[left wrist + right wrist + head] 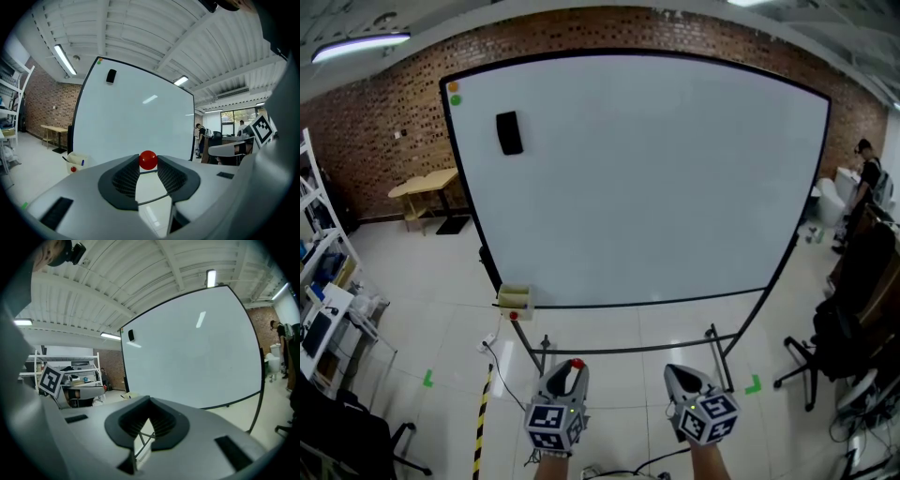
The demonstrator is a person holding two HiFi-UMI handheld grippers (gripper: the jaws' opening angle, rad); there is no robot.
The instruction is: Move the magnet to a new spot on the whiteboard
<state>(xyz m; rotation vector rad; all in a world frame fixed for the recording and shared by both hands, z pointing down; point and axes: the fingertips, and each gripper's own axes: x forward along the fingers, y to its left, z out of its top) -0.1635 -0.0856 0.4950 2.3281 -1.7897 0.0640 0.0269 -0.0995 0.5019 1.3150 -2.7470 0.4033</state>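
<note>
The left gripper pinches a red magnet at its jaw tips, held low in front of the whiteboard and well apart from it. Beside it, the right gripper is pressed together on nothing. A black eraser sits at the board's upper left.

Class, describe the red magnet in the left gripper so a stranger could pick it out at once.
Find the big whiteboard, then look below it to the person's left gripper. Pinched at its jaw tips is the red magnet: a small glossy ball, unlike the flat black eraser up on the board.
</note>
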